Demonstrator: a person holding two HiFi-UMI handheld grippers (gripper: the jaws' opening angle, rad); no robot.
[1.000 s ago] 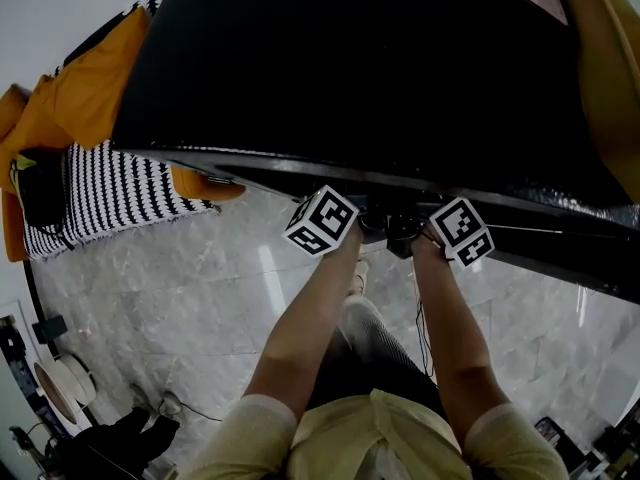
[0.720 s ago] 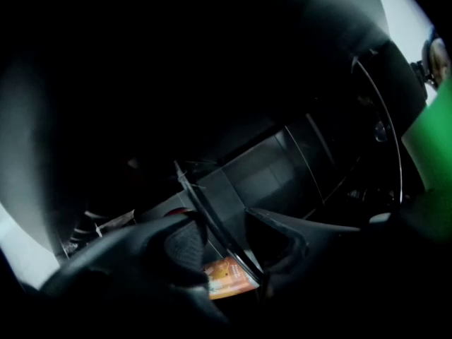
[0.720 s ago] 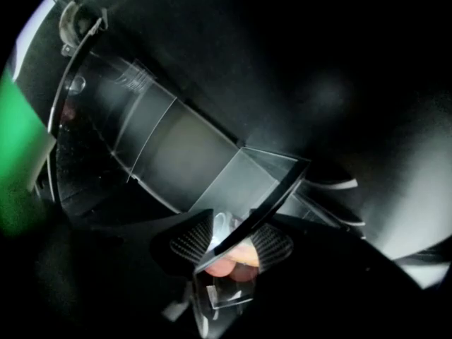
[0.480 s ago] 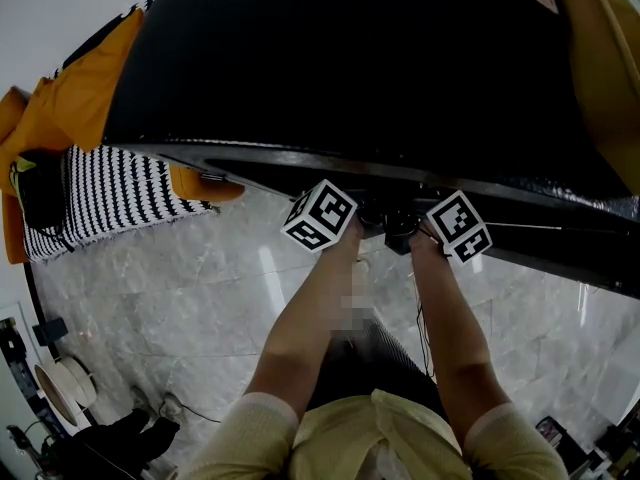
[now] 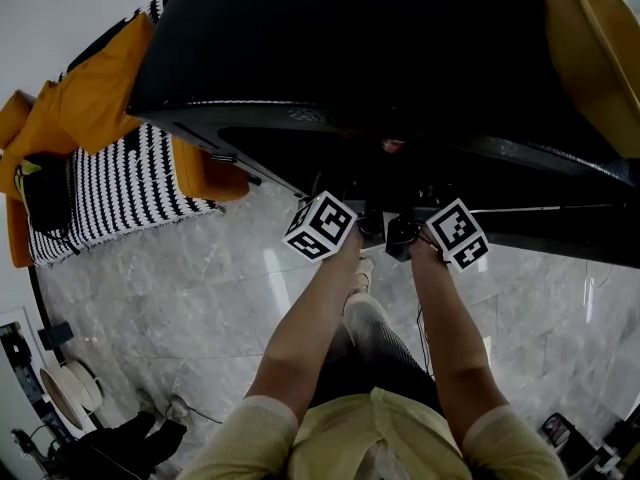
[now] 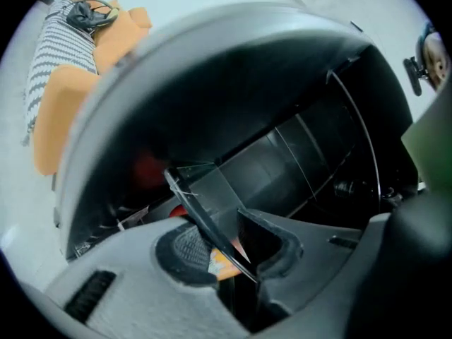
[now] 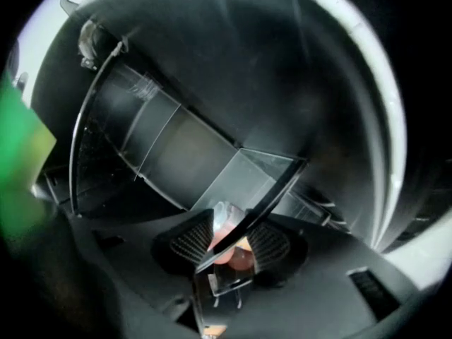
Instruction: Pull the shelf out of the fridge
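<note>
Left gripper [image 6: 229, 256], just closing, pinches the clear dark-rimmed shelf [image 6: 212, 189] (slanting toward eleven o'clock); right gripper [image 7: 232, 246], just spreading wide, straddles it.

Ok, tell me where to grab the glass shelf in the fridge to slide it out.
Take the glass shelf by its front edge, coming straight in from the open front of the fridge. It is a thin flat pane whose sides and back sit inside the walls; only that edge faces out, so a tool can probably pinch it top and bottom.
</note>
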